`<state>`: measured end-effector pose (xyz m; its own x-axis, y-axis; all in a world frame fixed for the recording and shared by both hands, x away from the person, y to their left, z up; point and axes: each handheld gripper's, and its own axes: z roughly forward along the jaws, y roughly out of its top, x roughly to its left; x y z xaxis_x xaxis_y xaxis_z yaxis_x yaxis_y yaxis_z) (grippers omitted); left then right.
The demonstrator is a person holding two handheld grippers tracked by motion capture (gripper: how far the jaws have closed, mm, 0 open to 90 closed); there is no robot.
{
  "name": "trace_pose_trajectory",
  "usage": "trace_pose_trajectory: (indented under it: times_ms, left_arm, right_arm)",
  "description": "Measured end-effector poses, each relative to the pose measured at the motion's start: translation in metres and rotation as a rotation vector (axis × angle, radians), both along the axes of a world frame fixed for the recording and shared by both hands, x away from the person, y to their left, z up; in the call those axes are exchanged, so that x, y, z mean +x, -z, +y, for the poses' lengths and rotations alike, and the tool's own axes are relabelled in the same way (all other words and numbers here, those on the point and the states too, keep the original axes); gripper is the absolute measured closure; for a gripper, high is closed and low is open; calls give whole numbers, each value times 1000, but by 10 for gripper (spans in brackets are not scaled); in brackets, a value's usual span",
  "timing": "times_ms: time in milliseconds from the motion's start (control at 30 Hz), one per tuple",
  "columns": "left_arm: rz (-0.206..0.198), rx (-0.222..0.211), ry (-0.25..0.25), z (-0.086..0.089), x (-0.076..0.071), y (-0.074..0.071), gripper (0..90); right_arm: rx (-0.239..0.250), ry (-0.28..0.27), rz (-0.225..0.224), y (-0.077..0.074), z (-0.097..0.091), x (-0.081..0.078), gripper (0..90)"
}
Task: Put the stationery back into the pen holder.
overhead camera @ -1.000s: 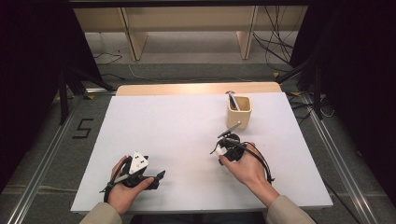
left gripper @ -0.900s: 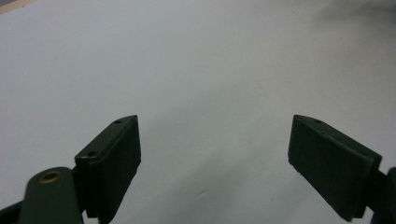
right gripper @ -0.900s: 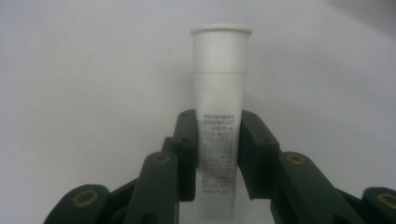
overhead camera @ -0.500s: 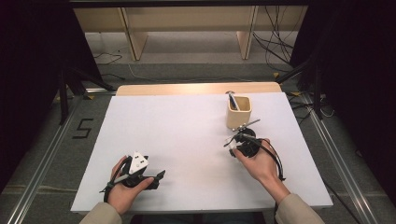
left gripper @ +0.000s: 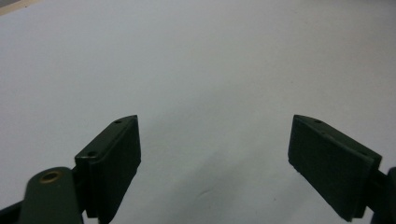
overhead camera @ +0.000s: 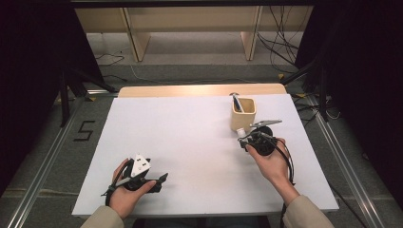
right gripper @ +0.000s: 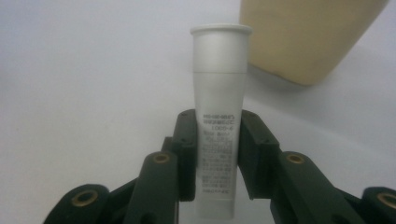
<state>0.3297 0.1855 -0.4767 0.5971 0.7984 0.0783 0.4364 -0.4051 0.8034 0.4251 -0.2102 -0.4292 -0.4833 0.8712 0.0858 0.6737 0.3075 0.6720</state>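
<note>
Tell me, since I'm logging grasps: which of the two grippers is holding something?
The right gripper, beside the tan holder: it is shut on a white tube. The left gripper stands open over bare table.

A 5 [overhead camera: 83,131] marks the floor (tube print illegible).
</note>
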Motion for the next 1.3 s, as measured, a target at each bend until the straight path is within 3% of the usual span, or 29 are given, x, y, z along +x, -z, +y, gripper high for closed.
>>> trace_pose_trajectory:
  times_ms: [367, 1300]
  left_arm:
    - [-2, 0, -2, 1, 1, 0, 169]
    - [-6, -2, -1, 0, 2, 1, 169]
  right_arm:
    - [48, 43, -81, -6, -10, 2, 705]
    - [102, 66, -132, -13, -16, 6, 706]
